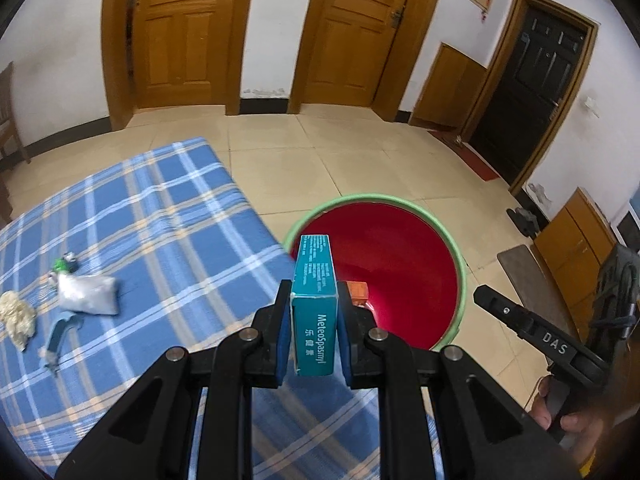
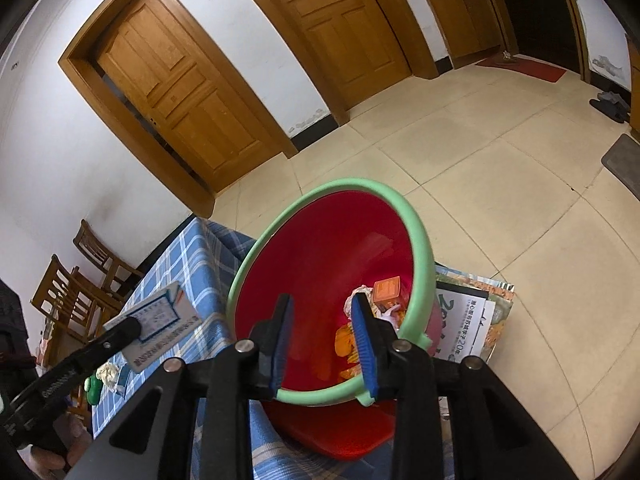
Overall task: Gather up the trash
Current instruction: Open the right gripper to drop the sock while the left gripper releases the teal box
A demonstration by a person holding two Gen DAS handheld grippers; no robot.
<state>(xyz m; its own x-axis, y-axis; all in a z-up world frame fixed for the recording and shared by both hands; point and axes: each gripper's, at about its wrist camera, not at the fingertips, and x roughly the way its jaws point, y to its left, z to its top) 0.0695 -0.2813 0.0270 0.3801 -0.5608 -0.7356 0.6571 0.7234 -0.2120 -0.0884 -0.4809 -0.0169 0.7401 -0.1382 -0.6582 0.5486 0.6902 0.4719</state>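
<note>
A teal medicine box (image 1: 314, 304) is standing on edge, its narrow face showing white lettering, poised at the near rim of the bin; the red bin (image 2: 320, 264) with a pale green rim is sitting on the floor beside the blue checked table (image 1: 132, 216), holding an orange carton (image 2: 387, 288) and crumpled wrappers (image 2: 348, 344); a silver pouch (image 1: 89, 294), a cream wad (image 1: 17, 316) and a teal scrap (image 1: 56, 336) are lying on the cloth.

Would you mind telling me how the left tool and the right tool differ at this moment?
The left tool is shut on the teal medicine box, while the right tool holds nothing, its blue pads standing apart. The left tool sits at the near rim of the red bin by the blue plaid cloth; the right tool points straight into the bin at the trash inside. Both are black with blue pads.
</note>
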